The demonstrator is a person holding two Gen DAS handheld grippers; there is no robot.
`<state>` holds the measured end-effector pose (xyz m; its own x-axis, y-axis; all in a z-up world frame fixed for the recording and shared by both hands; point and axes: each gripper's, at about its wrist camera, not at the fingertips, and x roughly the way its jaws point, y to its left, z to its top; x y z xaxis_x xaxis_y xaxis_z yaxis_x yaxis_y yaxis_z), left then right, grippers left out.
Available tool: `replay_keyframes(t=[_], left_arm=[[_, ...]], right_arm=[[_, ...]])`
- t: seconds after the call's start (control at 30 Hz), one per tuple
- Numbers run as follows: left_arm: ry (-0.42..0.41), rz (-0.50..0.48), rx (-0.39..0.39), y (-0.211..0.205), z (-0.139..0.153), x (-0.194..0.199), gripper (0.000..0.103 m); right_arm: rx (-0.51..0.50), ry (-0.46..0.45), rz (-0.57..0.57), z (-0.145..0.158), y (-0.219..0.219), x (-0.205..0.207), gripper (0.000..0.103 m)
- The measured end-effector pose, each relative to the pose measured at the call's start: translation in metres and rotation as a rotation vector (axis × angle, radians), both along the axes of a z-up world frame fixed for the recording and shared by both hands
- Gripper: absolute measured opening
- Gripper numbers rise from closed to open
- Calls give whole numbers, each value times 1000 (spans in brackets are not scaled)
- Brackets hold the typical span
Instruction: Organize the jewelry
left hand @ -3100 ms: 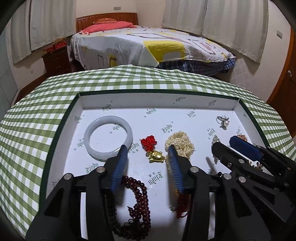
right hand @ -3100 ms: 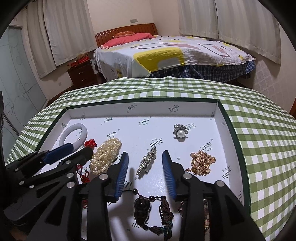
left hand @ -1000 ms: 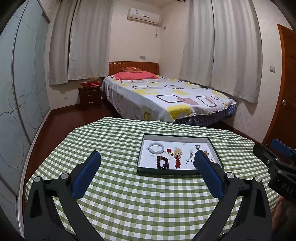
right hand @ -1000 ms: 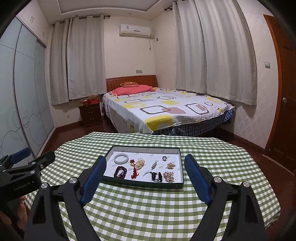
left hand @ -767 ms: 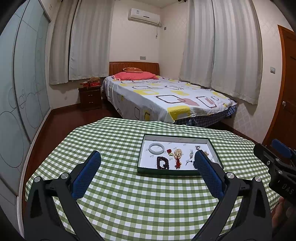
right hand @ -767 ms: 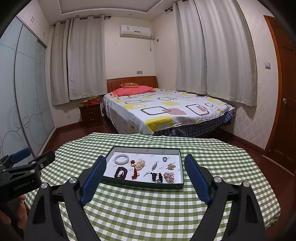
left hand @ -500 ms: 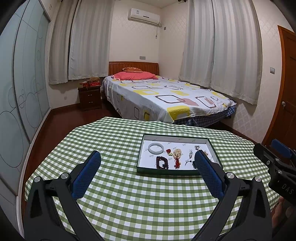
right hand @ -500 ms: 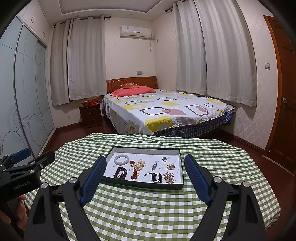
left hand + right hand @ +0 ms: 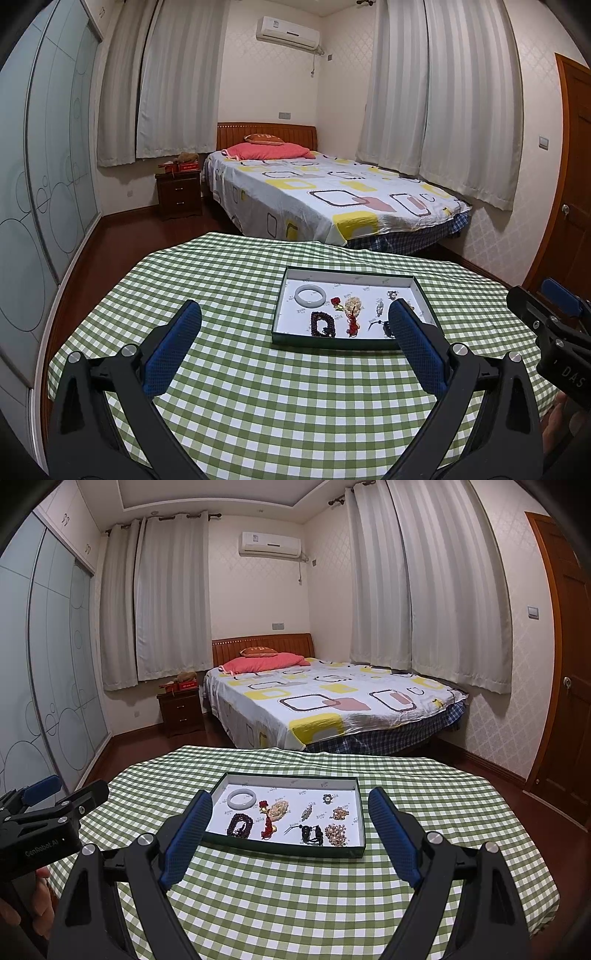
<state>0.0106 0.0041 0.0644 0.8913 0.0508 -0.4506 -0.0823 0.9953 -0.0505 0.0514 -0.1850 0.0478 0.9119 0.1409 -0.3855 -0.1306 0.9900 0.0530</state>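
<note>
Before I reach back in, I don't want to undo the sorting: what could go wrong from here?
The pieces lie close together in the shallow white tray; the red tassel charm touches the pearl bundle, so lifting one may drag the other. The black corded pendant could snag the tongs.

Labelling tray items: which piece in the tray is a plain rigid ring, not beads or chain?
The pale jade-like bangle, in the far-left corner of the tray. It is one smooth closed hoop; the dark red bead bracelet nearer the camera is strung beads.
</note>
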Motion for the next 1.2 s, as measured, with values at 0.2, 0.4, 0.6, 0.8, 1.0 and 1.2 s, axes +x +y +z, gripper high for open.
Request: replay_keyframes(t=[0.2, 0.4, 0.6, 0.8, 1.0, 1.2], left_arm=[[-3, -8, -1, -1, 1, -1, 99], [-8, -1, 10, -1, 2, -1, 99], [7, -26, 4, -3, 0, 1, 99], [19, -51, -31, 0, -4, 5, 99], [12, -42, -8, 0, -7, 7, 99], [64, -55, -14, 4, -20, 21, 99]], right_arm=[[0, 0, 0, 0, 0, 0, 84], [1, 0, 0, 0, -1, 0, 84], [1, 2, 1, 0, -1, 0, 84], [1, 5, 1, -1, -1, 0, 84], [2, 6, 0, -2, -1, 0, 84], [13, 21, -2, -10, -6, 8, 84]])
